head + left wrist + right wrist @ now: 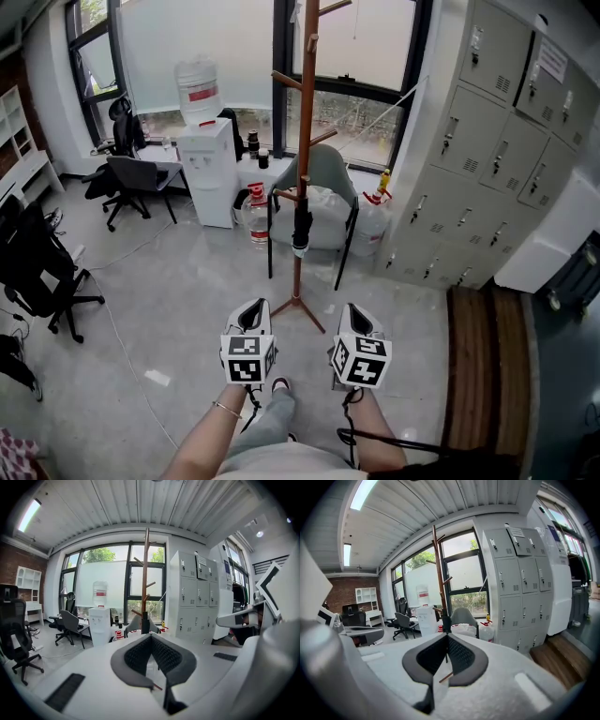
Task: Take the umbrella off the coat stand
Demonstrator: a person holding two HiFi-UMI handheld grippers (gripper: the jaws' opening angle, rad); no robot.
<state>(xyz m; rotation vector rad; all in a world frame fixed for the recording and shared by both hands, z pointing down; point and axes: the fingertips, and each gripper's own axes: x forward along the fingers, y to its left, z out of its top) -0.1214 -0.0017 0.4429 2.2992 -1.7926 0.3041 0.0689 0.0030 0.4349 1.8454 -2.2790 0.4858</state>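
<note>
A tall wooden coat stand (306,141) rises from the grey floor in front of the window. A short black folded umbrella (301,228) hangs from one of its low pegs. In the head view my left gripper (254,307) and right gripper (353,310) are side by side low in the picture, well short of the stand's feet. Both point toward it. Each has its jaws closed together with nothing between them. The left gripper view shows the coat stand (146,573) and umbrella (145,622) just above the shut left gripper (151,636). The right gripper view shows the umbrella (446,622) above the shut right gripper (447,635).
A grey chair (326,178) stands right behind the stand, with water bottles (253,214) on the floor beside it. A water dispenser (208,169) is at the left, black office chairs (42,272) further left. Grey lockers (487,150) and a wooden step (487,361) line the right.
</note>
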